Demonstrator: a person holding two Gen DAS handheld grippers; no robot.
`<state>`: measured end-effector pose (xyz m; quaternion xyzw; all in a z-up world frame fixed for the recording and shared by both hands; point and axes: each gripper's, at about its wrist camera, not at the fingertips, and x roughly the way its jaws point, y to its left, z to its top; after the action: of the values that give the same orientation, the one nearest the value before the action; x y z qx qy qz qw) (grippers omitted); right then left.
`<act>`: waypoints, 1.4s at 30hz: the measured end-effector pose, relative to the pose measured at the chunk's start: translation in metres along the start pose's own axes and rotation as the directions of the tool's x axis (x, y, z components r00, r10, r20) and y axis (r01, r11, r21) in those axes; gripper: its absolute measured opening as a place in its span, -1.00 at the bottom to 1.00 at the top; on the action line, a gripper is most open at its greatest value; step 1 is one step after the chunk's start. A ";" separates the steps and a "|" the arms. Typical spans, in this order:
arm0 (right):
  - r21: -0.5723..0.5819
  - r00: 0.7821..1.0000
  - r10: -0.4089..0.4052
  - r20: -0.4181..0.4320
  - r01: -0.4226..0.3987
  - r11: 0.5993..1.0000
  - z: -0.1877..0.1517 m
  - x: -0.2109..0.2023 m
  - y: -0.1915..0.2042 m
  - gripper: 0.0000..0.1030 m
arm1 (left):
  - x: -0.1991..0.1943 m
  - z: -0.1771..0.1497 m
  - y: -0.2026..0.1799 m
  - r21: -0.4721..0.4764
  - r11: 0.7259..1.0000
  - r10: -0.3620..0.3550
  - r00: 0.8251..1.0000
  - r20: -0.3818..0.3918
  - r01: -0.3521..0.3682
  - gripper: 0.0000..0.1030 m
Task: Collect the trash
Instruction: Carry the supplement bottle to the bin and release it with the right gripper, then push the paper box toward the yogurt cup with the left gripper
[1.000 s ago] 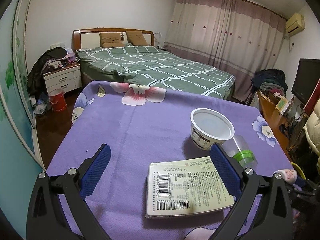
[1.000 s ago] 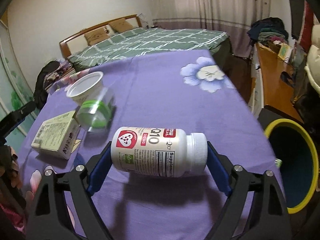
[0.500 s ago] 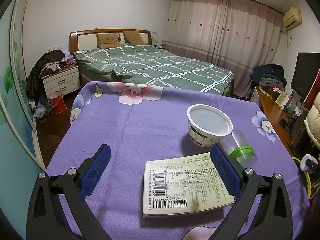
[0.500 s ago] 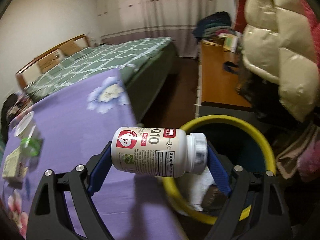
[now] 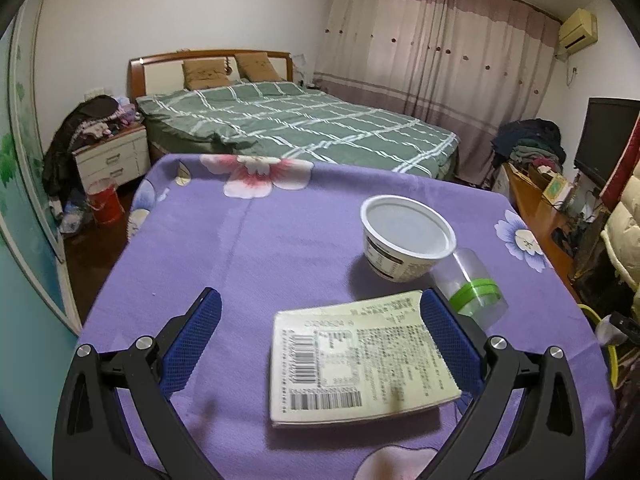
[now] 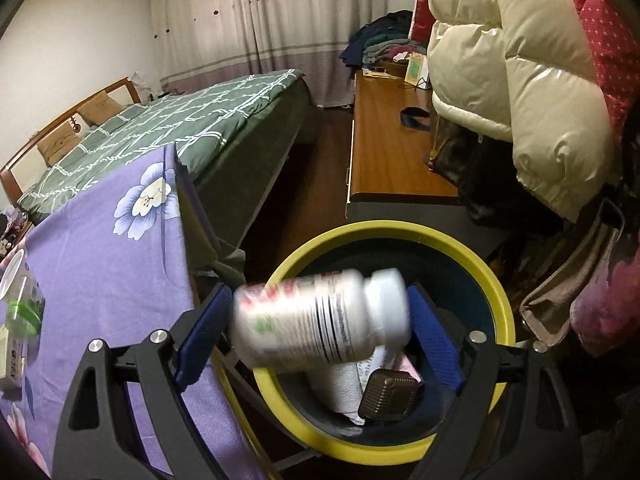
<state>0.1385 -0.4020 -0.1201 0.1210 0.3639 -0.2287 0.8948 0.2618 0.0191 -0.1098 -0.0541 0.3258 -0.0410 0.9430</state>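
Your right gripper [image 6: 320, 320] is over the yellow-rimmed bin [image 6: 500, 304], jaws spread, and the white bottle [image 6: 320, 320] sits blurred between them with a gap at each pad, above the bin's mouth. Inside the bin you've got white paper [image 6: 344, 384] and a dark brown ridged box [image 6: 390, 394]. Your left gripper [image 5: 320, 344] hangs wide open and empty over the purple table [image 5: 248, 248], above the carton [image 5: 356, 356], with a white tub [image 5: 406, 240] and clear cup [image 5: 470, 288] just behind it.
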 end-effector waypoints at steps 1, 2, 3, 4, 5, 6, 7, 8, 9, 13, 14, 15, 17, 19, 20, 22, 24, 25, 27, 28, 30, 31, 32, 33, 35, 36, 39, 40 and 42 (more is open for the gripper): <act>-0.003 1.000 -0.004 0.004 0.004 1.000 0.000 -0.001 0.002 0.62 | 0.001 -0.001 -0.001 0.004 1.000 0.000 1.000 -0.005 0.000 0.90; -0.003 1.000 -0.005 0.007 0.005 1.000 0.000 -0.002 0.002 0.62 | 0.001 -0.002 -0.003 0.008 1.000 0.001 1.000 -0.008 -0.001 0.90; -0.003 1.000 -0.005 0.008 0.005 1.000 0.000 -0.002 0.001 0.62 | 0.000 -0.003 -0.004 0.011 1.000 -0.001 1.000 -0.010 0.001 0.90; -0.002 1.000 -0.005 0.007 0.005 1.000 0.000 -0.003 0.001 0.62 | 0.000 -0.004 -0.005 0.015 1.000 -0.005 1.000 -0.015 0.006 0.90; 0.001 1.000 -0.003 0.007 0.003 1.000 0.000 -0.003 0.000 0.62 | -0.001 -0.006 -0.006 0.018 1.000 -0.007 1.000 -0.019 0.008 0.90; 0.003 1.000 0.000 0.007 0.000 1.000 0.000 -0.004 -0.001 0.62 | -0.002 -0.008 -0.006 0.021 1.000 -0.010 1.000 -0.024 0.010 0.90; 0.004 1.000 0.003 0.008 -0.003 1.000 0.000 -0.005 -0.002 0.62 | -0.003 -0.010 -0.007 0.023 1.000 -0.012 0.999 -0.032 0.013 0.90; 0.004 1.000 0.005 0.010 -0.005 1.000 0.000 -0.006 -0.003 0.63 | -0.005 -0.012 -0.007 0.023 1.000 -0.014 0.999 -0.039 0.014 0.90; 0.005 1.000 0.008 0.011 -0.008 1.000 0.000 -0.006 -0.003 0.63 | -0.007 -0.014 -0.007 0.022 1.000 -0.020 0.999 -0.047 0.021 0.90; 0.011 1.000 0.026 0.017 -0.026 1.000 0.000 -0.010 -0.007 0.63 | -0.012 -0.024 -0.009 0.047 0.999 -0.020 0.997 -0.070 0.023 0.90; 0.013 0.999 0.032 0.021 -0.032 0.999 -0.001 -0.011 -0.008 0.63 | -0.012 -0.028 -0.009 0.061 0.998 -0.010 0.997 -0.082 0.015 0.90; 0.016 0.999 0.038 0.023 -0.038 0.999 -0.001 -0.012 -0.009 0.63 | -0.011 -0.031 -0.009 0.066 0.998 -0.008 0.996 -0.092 0.014 0.90; 0.019 0.999 0.046 0.024 -0.047 0.999 -0.001 -0.013 -0.010 0.63 | -0.008 -0.037 -0.008 0.068 0.997 -0.011 0.993 -0.120 0.019 0.90; 0.020 0.998 0.053 0.024 -0.054 0.998 -0.002 -0.013 -0.010 0.63 | -0.005 -0.042 -0.007 0.077 0.997 -0.020 0.989 -0.147 0.031 0.90; 0.021 0.998 0.057 0.024 -0.057 0.998 -0.003 -0.013 -0.010 0.63 | -0.004 -0.043 -0.007 0.080 0.996 -0.022 0.988 -0.154 0.034 0.90; 0.022 0.998 0.065 0.026 -0.066 0.998 -0.003 -0.014 -0.009 0.64 | 0.002 -0.045 -0.008 0.084 0.995 -0.033 0.983 -0.180 0.049 0.90; 0.022 0.997 0.072 0.029 -0.072 0.997 -0.003 -0.015 -0.009 0.64 | 0.005 -0.047 -0.010 0.078 0.994 -0.063 0.977 -0.202 0.081 0.90; 0.022 0.997 0.074 0.028 -0.074 0.997 -0.003 -0.015 -0.010 0.64 | 0.006 -0.048 -0.013 0.079 0.992 -0.079 0.974 -0.213 0.098 0.90; 0.026 0.997 0.078 0.030 -0.079 0.997 -0.003 -0.016 -0.011 0.64 | 0.007 -0.051 -0.021 0.088 0.987 -0.108 0.966 -0.233 0.132 0.90; 0.028 0.996 0.080 0.032 -0.081 0.996 -0.003 -0.017 -0.012 0.64 | 0.006 -0.053 -0.027 0.100 0.984 -0.123 0.963 -0.239 0.150 0.90; 0.030 0.996 0.084 0.034 -0.085 0.996 -0.004 -0.017 -0.013 0.65 | 0.003 -0.058 -0.041 0.124 0.975 -0.146 0.956 -0.253 0.182 0.90; 0.031 0.996 0.087 0.035 -0.088 0.996 -0.004 -0.018 -0.013 0.65 | 0.001 -0.060 -0.048 0.138 0.970 -0.160 0.952 -0.260 0.201 0.90; 0.031 0.995 0.089 0.035 -0.090 0.995 -0.004 -0.018 -0.013 0.65 | -0.001 -0.062 -0.055 0.148 0.965 -0.170 0.949 -0.266 0.215 0.90; 0.032 0.995 0.091 0.035 -0.092 0.995 -0.004 -0.018 -0.013 0.66 | -0.003 -0.064 -0.062 0.160 0.959 -0.185 0.943 -0.275 0.235 0.90; 0.033 0.995 0.097 0.036 -0.098 0.995 -0.004 -0.019 -0.014 0.66 | -0.008 -0.067 -0.076 0.182 0.943 -0.221 0.931 -0.290 0.280 0.90; 0.033 0.994 0.100 0.037 -0.101 0.994 -0.004 -0.019 -0.014 0.66 | -0.013 -0.069 -0.083 0.201 0.934 -0.231 0.929 -0.288 0.295 0.90; 0.035 0.994 0.105 0.041 -0.107 0.994 -0.004 -0.020 -0.016 0.66 | -0.024 -0.063 -0.090 0.261 0.929 -0.198 0.949 -0.243 0.261 0.90; 0.037 0.993 0.107 0.041 -0.108 0.993 -0.004 -0.021 -0.017 0.66 | -0.025 -0.059 -0.088 0.267 0.933 -0.180 0.957 -0.229 0.240 0.90; 0.040 0.993 0.108 0.040 -0.109 0.993 -0.004 -0.020 -0.018 0.67 | -0.018 -0.049 -0.081 0.269 0.940 -0.152 0.963 -0.223 0.210 0.90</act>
<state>0.1148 -0.4093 -0.1102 0.1551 0.3348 -0.1895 0.9099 0.2138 -0.0633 -0.1262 0.0594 0.4024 -0.1804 0.8955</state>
